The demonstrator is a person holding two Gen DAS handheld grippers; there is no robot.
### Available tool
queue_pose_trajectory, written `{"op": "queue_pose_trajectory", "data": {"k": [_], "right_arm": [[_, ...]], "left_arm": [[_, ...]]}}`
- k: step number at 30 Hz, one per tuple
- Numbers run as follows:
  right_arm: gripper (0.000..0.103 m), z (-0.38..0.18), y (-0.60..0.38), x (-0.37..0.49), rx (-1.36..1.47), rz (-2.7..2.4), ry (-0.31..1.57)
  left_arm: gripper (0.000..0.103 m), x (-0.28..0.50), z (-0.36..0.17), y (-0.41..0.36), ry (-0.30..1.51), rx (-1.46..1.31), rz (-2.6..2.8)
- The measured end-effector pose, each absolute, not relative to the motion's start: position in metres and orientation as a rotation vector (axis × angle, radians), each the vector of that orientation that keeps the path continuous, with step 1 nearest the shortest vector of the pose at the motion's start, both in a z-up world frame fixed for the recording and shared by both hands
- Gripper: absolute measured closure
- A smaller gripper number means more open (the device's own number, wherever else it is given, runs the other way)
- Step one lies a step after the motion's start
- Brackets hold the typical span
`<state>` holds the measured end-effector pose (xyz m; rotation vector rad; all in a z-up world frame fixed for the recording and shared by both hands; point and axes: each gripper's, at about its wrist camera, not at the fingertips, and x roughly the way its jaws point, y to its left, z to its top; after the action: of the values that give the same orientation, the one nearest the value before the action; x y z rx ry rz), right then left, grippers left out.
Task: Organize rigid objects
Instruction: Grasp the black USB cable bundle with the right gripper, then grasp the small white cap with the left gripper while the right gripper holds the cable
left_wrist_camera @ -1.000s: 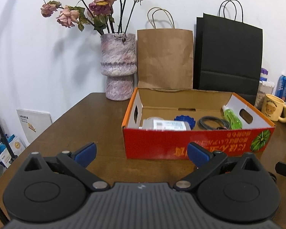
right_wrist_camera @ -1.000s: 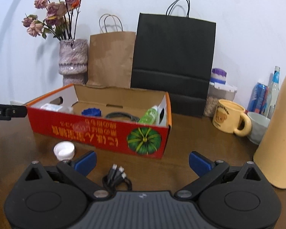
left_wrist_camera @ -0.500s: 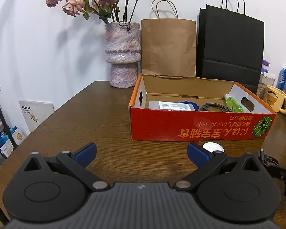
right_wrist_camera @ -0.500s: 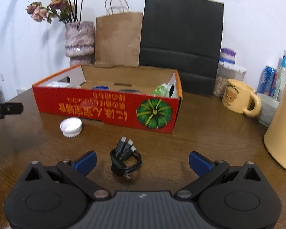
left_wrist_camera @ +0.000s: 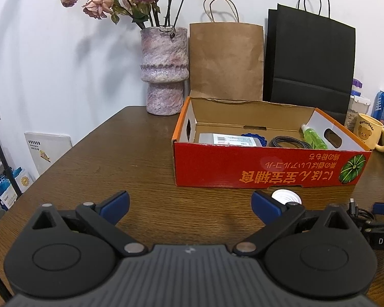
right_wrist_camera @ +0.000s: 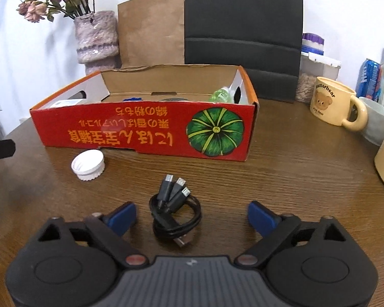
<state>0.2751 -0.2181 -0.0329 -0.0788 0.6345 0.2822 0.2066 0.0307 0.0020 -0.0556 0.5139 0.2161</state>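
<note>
Pictured over a wooden table (right_wrist_camera: 294, 179): right gripper (right_wrist_camera: 192, 216) lowered around a coiled black cable (right_wrist_camera: 175, 215), jaws closing with the coil between them but pads not yet touching it. Lay on the near side of the red cardboard box (right_wrist_camera: 146, 133), with a white cap (right_wrist_camera: 88, 165) off to its left and just in front of the box wall. Seen inside the box: a grey packet (left_wrist_camera: 227, 139), a blue ring (left_wrist_camera: 253, 138), another cable coil (left_wrist_camera: 286, 142) and a green bottle (left_wrist_camera: 315, 139). Left gripper (left_wrist_camera: 189, 203) hung released over bare wood at near left, nothing between its jaws. Best squeezed across the coil's loops rather than the loose plugs at its far end, so as to lift the whole bundle together. Possibly a stray end poking out near the camera, though hard to judge under the lens distortion.
</note>
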Motion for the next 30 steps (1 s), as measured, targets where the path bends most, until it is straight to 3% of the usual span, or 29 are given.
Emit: {"op": "queue_pose_trajectory", "data": {"k": [1, 3, 30], "right_arm": [[0.046, -0.032, -0.217, 0.273, -0.08, 0.298, 0.624], [0.064, -0.031, -0.215, 0.27, -0.088, 0.321, 0.611], [0.07, -0.006, -0.23, 0.25, -0.072, 0.304, 0.465]], "left_arm": [[0.0, 0.207, 0.002, 0.031, 0.514, -0.056, 0.215], [0.0, 0.207, 0.001, 0.031, 0.518, -0.056, 0.215], [0.0, 0.223, -0.004, 0.011, 0.544, -0.031, 0.195]]}}
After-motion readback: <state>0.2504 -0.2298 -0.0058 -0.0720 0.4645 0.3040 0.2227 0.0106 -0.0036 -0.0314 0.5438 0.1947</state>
